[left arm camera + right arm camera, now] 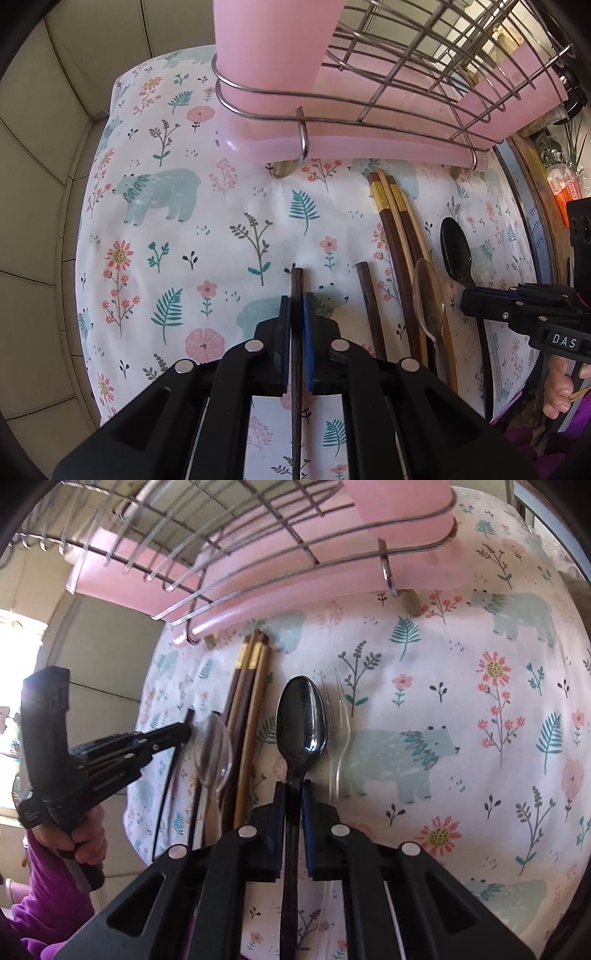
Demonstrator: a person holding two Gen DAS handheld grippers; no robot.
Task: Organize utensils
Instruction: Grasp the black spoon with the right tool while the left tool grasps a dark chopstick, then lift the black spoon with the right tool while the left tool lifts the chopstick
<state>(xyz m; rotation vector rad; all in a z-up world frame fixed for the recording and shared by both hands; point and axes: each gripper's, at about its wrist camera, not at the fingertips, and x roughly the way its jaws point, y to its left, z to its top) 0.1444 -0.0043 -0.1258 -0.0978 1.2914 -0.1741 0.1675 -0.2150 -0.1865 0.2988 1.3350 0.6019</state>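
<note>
My left gripper point(296, 301) is shut on a dark wooden chopstick point(296, 284) and holds it over the floral cloth. A second dark chopstick point(371, 306) lies just to its right. My right gripper point(294, 788) is shut on a black spoon point(302, 716), bowl forward; it also shows in the left wrist view point(456, 251). Brown chopsticks with gold bands point(397, 229) lie beside a clear spoon point(430, 299). A clear plastic fork point(338, 716) lies on the cloth right of the black spoon.
A wire dish rack point(388, 74) on a pink tray point(362, 144) stands at the far edge of the floral cloth point(177, 236). A pink holder point(273, 40) sits in the rack's corner. A tiled wall is to the left.
</note>
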